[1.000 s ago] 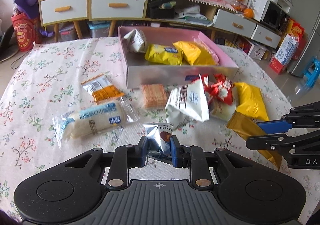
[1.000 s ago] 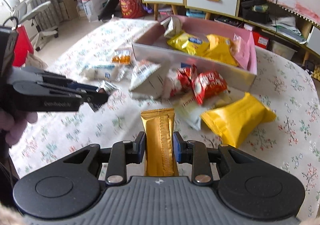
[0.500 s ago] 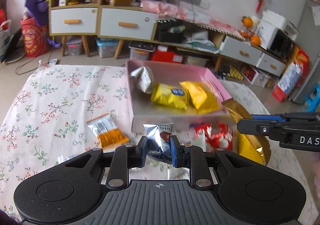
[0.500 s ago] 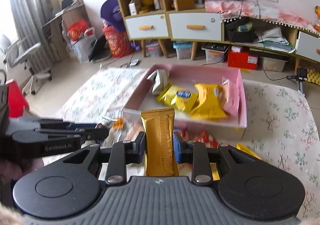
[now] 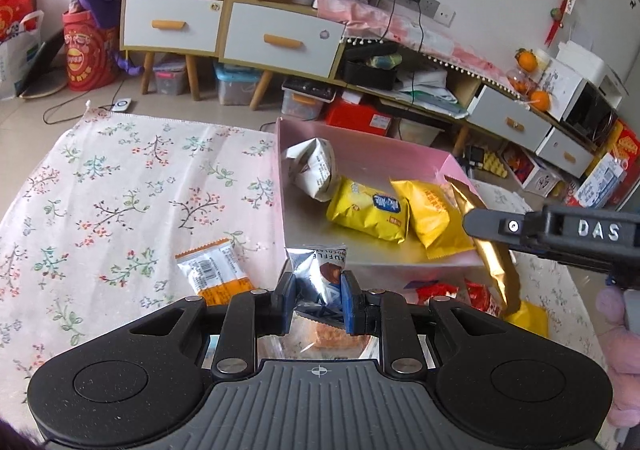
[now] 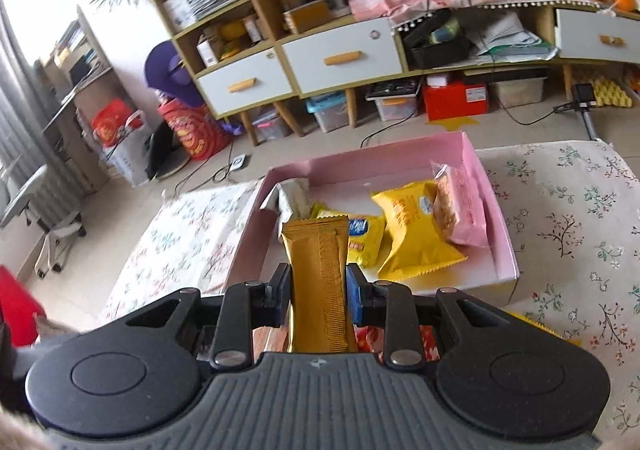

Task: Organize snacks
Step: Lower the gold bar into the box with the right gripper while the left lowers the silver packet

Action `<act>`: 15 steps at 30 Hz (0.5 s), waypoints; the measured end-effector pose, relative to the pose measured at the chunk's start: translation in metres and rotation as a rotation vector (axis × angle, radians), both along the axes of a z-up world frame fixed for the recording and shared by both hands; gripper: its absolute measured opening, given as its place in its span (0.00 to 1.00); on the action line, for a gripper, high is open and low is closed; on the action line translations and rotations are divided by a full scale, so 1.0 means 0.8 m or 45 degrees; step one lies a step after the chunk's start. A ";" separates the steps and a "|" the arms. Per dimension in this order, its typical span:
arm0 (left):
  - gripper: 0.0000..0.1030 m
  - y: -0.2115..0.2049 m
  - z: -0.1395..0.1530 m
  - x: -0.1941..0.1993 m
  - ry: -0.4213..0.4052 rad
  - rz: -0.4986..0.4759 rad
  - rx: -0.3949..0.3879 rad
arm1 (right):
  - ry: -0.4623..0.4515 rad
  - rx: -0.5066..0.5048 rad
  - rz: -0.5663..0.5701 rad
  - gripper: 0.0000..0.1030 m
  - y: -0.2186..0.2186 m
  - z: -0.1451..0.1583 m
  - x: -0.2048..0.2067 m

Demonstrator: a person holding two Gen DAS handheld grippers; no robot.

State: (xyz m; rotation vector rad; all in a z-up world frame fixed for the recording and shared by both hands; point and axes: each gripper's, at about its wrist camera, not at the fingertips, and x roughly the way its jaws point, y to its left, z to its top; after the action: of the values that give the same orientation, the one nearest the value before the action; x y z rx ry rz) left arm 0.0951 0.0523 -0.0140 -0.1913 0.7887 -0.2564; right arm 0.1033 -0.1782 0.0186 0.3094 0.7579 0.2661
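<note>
- On the left side of the flowered surface [image 5: 120, 186], an orange-and-white snack packet [image 5: 214, 270] is lying flat, just beside the left claw.
- Holding a silver truffle packet [image 5: 320, 270], the left claw [image 5: 318, 300] is pinching it between its blue pads, just before the near wall of the pink box [image 5: 360, 146].
- Sitting inside the box, going rightward, are a crumpled white bag [image 5: 312, 168], a yellow packet with a blue label [image 5: 368, 216] and a second yellow packet [image 5: 434, 220]; the right wrist view is also showing a pink packet [image 6: 460, 206] leaning on the far right wall.
- Lying outside the box, under its near wall, are red packets [image 5: 436, 288] and a yellow one [image 5: 528, 316].
- Gripping a long gold bar wrapper [image 6: 320, 282], the right claw [image 6: 320, 296] is clamping it upright over the box's near edge.
</note>
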 end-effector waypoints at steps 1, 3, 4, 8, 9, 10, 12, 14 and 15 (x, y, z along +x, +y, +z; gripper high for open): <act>0.20 -0.001 -0.001 0.002 -0.001 -0.003 -0.003 | 0.005 0.029 -0.020 0.25 -0.003 -0.001 0.005; 0.20 -0.004 -0.002 0.007 -0.018 -0.018 0.004 | 0.013 0.083 -0.054 0.25 -0.008 -0.004 0.011; 0.20 -0.006 -0.003 0.010 -0.024 -0.026 0.009 | 0.015 0.102 -0.075 0.25 -0.009 -0.006 0.014; 0.20 -0.013 -0.004 0.028 -0.039 -0.019 -0.006 | 0.018 0.122 -0.117 0.25 -0.009 -0.012 0.029; 0.20 -0.014 -0.005 0.032 -0.040 -0.016 -0.011 | 0.016 0.125 -0.127 0.25 -0.009 -0.014 0.033; 0.20 -0.017 -0.007 0.035 -0.042 -0.023 -0.006 | 0.018 0.133 -0.137 0.25 -0.010 -0.015 0.036; 0.21 -0.023 -0.010 0.041 -0.047 -0.041 0.023 | 0.023 0.147 -0.157 0.25 -0.013 -0.019 0.044; 0.21 -0.027 -0.013 0.049 -0.043 -0.052 0.041 | 0.030 0.151 -0.160 0.25 -0.013 -0.023 0.049; 0.21 -0.028 -0.014 0.053 -0.041 -0.054 0.039 | 0.032 0.147 -0.163 0.25 -0.012 -0.026 0.052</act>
State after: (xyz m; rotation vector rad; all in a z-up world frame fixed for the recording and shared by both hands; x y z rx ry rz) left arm 0.1374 0.0297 -0.0256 -0.1414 0.7652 -0.2863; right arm 0.1449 -0.1882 -0.0023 0.4695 0.7459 0.1851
